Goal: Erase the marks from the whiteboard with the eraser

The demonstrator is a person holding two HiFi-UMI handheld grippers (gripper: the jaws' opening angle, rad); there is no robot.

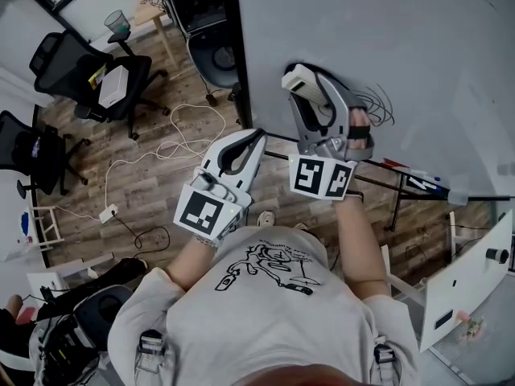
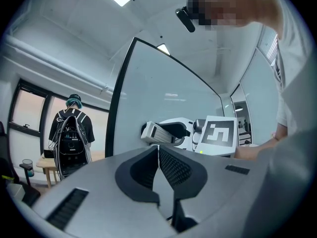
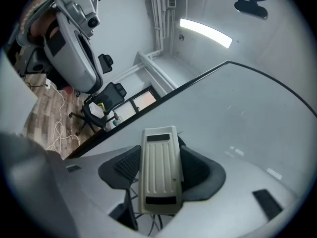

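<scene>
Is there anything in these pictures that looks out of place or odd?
Only on the floor: a white cable lies in loose tangled loops across the boards beside the office chair, a likely trip hazard. The eraser sits normally in the right gripper.

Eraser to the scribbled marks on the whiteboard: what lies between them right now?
In the head view, only the body of the right gripper, jaws shut on the eraser, covers the whiteboard between eraser and marks; nothing else shows there.

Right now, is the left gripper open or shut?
Shut. On the left gripper the jaws meet, with nothing between them.
</scene>
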